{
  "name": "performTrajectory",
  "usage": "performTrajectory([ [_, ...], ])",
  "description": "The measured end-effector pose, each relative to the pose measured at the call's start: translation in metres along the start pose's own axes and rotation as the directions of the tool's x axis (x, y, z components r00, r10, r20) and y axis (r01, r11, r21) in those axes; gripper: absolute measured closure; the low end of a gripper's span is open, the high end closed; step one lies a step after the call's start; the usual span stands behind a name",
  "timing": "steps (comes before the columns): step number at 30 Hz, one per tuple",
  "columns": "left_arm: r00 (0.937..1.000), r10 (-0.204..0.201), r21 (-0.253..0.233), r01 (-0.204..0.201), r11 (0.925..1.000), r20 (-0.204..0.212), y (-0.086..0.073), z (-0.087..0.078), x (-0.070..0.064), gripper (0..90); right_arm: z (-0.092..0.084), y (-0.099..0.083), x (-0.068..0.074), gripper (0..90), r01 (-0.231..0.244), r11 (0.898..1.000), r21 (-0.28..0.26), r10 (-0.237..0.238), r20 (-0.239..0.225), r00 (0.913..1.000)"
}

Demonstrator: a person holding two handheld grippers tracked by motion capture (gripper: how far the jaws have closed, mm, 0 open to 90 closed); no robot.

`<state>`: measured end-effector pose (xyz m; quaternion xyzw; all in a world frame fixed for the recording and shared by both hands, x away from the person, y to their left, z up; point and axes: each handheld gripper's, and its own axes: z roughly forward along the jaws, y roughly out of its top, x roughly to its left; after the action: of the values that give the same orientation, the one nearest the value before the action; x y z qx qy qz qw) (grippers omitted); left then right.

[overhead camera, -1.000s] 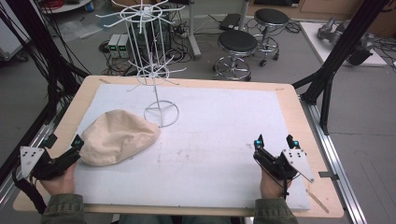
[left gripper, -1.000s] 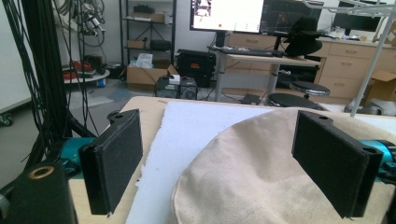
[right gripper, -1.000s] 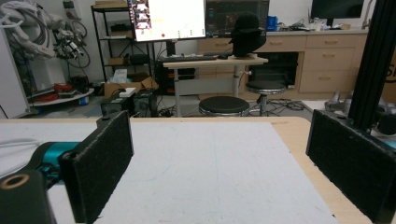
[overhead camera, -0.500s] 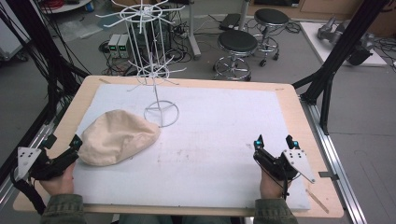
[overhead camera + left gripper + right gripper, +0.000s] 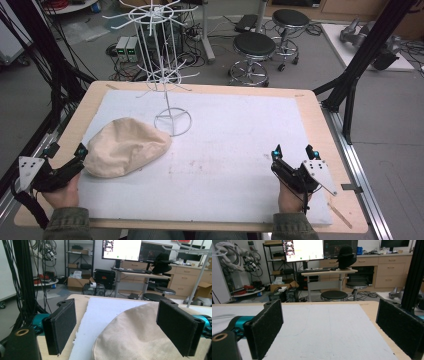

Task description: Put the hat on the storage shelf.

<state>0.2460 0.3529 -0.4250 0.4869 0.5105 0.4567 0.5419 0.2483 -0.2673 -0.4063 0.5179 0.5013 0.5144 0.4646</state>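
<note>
A beige cloth cap (image 5: 125, 146) lies crumpled on the white mat (image 5: 225, 140) at the left. My left gripper (image 5: 65, 151) is open at the cap's left edge, its right jaw touching or just short of the cloth. In the left gripper view the cap (image 5: 140, 335) bulges up between the two wide-apart jaws of the gripper (image 5: 122, 327). A white wire rack (image 5: 167, 65) with hooks stands behind the cap on a ring base. My right gripper (image 5: 294, 149) is open over bare mat at the right, and its own view shows the gripper (image 5: 337, 325) with nothing between the jaws.
The wooden table (image 5: 320, 115) frames the mat, with black frame posts at both sides (image 5: 360, 70). Stools (image 5: 255, 50) and cables stand on the floor beyond the far edge. A desk with monitors (image 5: 324, 267) sits farther back.
My left gripper has crept forward and right, closing in on the cap's left edge. The right gripper has stayed where it was.
</note>
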Motion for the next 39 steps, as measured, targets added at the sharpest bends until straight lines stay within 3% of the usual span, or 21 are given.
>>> performTrajectory([
  [21, 0.9976, 0.057, -0.036, -0.056, 0.9978, 0.038, 0.026, 0.017, -0.013, 16.6, 0.001, -0.001, 0.0, 6.5, 0.001, 1.0, 0.01, 0.0, -0.002, 1.0],
  [26, 0.9976, 0.063, -0.016, -0.062, 0.9979, 0.028, 0.033, 0.023, -0.011, 19.0, 0.001, -0.001, 0.0, 6.5, 0.001, 1.0, 0.013, -0.001, -0.001, 1.0],
  [29, 0.9959, 0.072, 0.01, -0.073, 0.9973, 0.054, 0.038, 0.03, -0.012, 19.2, 0.001, -0.001, -0.001, 6.5, 0.0, 1.0, 0.015, 0.0, -0.002, 1.0],
  [39, 0.99, 0.1, 0.031, -0.103, 0.9942, 0.1, 0.049, 0.054, -0.018, 16.7, 0.001, -0.001, -0.001, 6.5, 0.004, 1.0, 0.02, -0.004, -0.006, 1.0],
])
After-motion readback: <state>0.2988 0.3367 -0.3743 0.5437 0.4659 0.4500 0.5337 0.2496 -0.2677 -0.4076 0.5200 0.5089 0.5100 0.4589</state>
